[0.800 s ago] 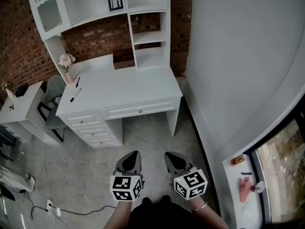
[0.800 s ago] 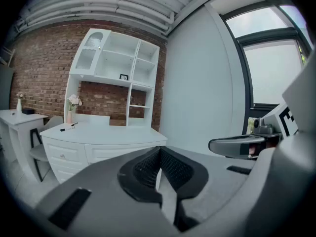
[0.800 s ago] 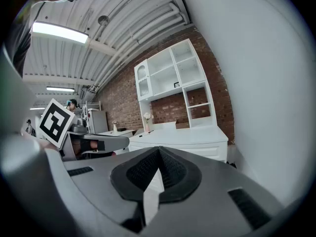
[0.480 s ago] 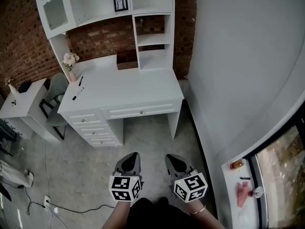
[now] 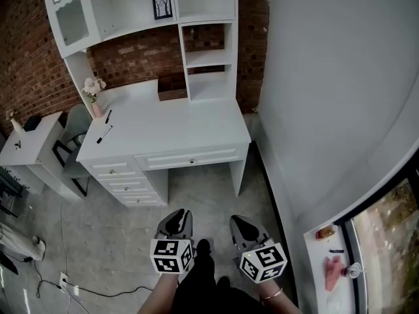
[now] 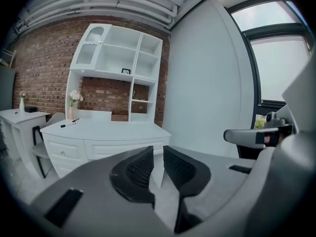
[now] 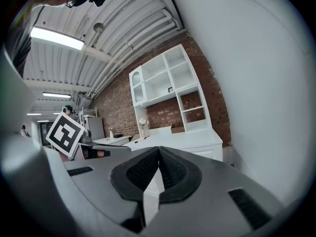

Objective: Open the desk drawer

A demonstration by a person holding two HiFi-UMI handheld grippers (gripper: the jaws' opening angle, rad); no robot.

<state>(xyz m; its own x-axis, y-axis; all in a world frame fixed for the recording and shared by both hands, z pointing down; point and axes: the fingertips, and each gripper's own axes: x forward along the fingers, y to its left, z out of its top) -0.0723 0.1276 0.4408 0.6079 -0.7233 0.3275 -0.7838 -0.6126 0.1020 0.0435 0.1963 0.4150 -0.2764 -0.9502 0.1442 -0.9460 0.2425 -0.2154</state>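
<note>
The white desk (image 5: 163,126) stands against the brick wall, well ahead of both grippers. Its wide drawer (image 5: 190,157) is closed, with a small knob (image 5: 192,161) at the middle. The left gripper view shows the drawer front (image 6: 116,148) beyond the jaws, and the right gripper view shows it too (image 7: 206,153). My left gripper (image 5: 180,214) (image 6: 158,148) hangs over the floor with a narrow gap between its jaws and nothing in them. My right gripper (image 5: 237,221) (image 7: 158,148) is beside it, tips touching, empty.
A stack of small drawers (image 5: 124,183) fills the desk's left side. A chair (image 5: 71,146) and a side table (image 5: 33,142) stand further left. A vase (image 5: 93,100) and pens (image 5: 105,133) sit on the desktop. A grey wall (image 5: 327,110) runs along the right. A cable (image 5: 72,281) lies on the floor.
A dark shoe and leg have come forward between the two grippers. The grippers keep their place low in the head view, and the desk looks much the same distance away.
</note>
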